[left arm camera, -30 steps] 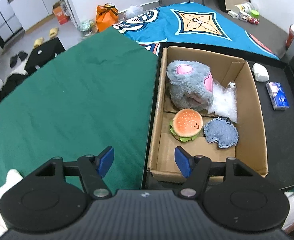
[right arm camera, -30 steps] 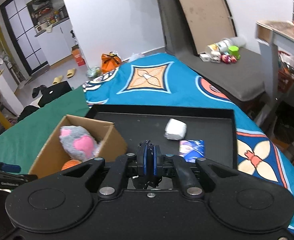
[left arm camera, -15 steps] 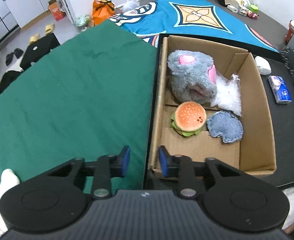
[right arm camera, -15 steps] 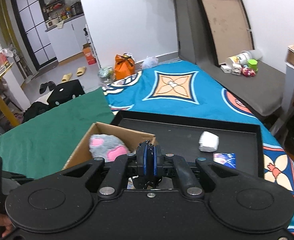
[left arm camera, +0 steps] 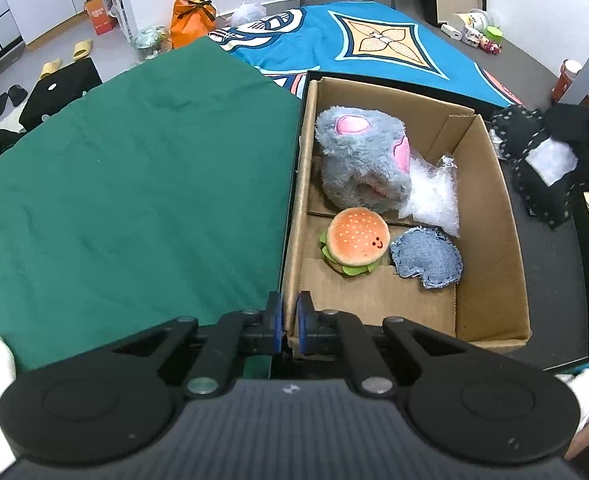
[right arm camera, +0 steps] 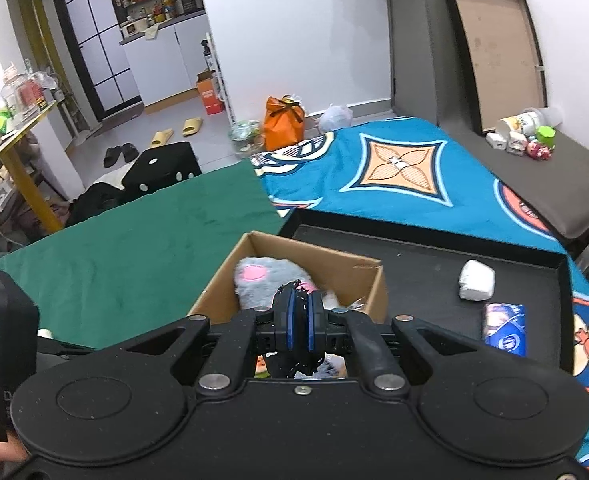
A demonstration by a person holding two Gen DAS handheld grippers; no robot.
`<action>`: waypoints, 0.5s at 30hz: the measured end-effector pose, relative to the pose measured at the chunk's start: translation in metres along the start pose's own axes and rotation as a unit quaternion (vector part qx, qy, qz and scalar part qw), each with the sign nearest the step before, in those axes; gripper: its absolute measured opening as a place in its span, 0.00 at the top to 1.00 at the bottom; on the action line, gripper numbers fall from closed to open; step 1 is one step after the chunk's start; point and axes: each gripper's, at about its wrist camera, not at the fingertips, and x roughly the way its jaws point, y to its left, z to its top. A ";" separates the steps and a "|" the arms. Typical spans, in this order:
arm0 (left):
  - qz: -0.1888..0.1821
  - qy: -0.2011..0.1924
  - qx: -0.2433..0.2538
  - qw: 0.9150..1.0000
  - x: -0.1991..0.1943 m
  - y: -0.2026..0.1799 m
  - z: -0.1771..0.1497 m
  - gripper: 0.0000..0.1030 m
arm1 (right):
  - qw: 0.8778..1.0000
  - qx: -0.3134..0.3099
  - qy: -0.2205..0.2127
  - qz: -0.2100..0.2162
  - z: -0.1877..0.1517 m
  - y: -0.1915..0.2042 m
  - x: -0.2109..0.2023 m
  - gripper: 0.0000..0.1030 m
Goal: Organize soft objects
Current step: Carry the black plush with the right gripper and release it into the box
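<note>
Black pouch gripped by right gripper above box | left gripper clamps box's near-left corner

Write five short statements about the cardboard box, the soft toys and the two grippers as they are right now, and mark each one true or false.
1. The burger plush lies inside the cardboard box. True.
2. The left gripper is wide open above the green cloth. False: its jaws are pinched on the box's near left wall.
3. The right gripper holds a black fabric item. True.
4. The denim pouch sits on the black tray, outside the box. False: it lies in the box, beside the burger plush.
5. The grey plush is in the far end of the box. True.
</note>
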 end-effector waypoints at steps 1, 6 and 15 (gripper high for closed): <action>-0.001 0.000 -0.001 1.000 0.000 0.000 0.000 0.93 | 1.000 0.000 0.000 0.002 0.000 0.002 0.000 0.94; -0.002 0.000 -0.002 1.000 -0.001 0.000 0.000 0.93 | 0.998 0.015 0.020 0.050 0.001 0.009 0.004 0.81; 0.000 0.001 -0.003 1.000 -0.002 0.000 0.000 0.93 | 0.998 0.029 0.027 0.052 0.001 -0.013 -0.003 0.62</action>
